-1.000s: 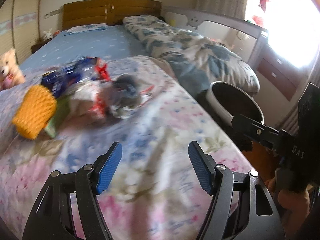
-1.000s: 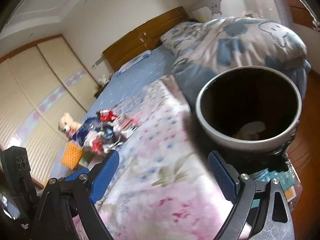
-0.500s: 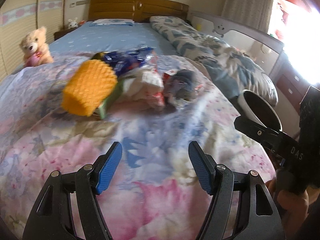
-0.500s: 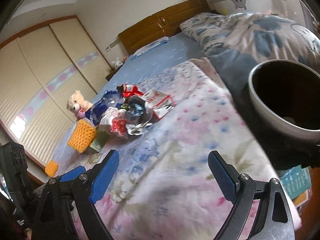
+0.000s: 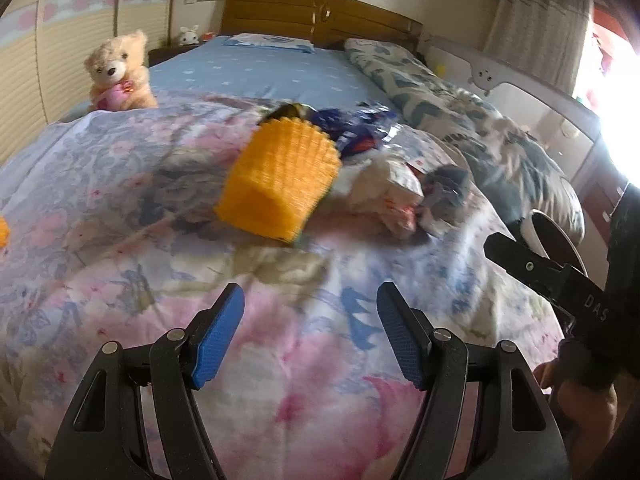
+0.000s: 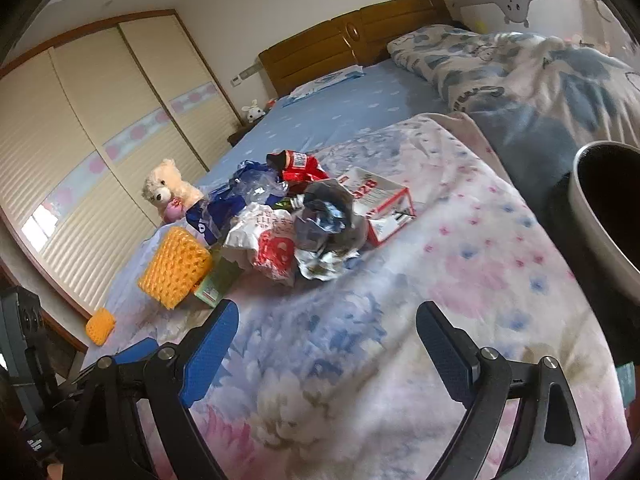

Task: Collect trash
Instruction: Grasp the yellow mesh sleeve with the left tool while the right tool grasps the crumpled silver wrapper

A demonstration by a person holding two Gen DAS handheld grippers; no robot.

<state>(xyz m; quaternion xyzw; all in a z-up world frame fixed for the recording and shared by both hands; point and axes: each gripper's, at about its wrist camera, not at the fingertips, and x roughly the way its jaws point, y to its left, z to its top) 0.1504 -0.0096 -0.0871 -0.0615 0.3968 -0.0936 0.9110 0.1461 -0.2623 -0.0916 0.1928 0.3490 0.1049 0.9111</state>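
Observation:
A pile of trash lies on the floral bedspread: an orange foam net (image 5: pixel 280 180) (image 6: pixel 176 268), a white crumpled bag (image 5: pixel 390 184) (image 6: pixel 268 240), a blue wrapper (image 6: pixel 224 208), a grey crumpled wrapper (image 6: pixel 328 216), a red packet (image 6: pixel 298 166) and a red-and-white carton (image 6: pixel 380 204). The trash bin (image 6: pixel 604 208) (image 5: pixel 556 240) stands at the bed's right edge. My left gripper (image 5: pixel 308 332) is open and empty, short of the orange net. My right gripper (image 6: pixel 328 356) is open and empty, short of the pile.
A teddy bear (image 5: pixel 118 70) (image 6: pixel 168 190) sits on the bed's left side. A second small orange net (image 6: pixel 100 326) lies at the left edge. A rumpled blue-patterned duvet (image 6: pixel 540 72) lies along the right. The wooden headboard (image 5: pixel 320 16) is at the far end.
Both grippers have swung left, away from the bin and toward the trash pile. The left one has come closer to the orange net. Both stay open.

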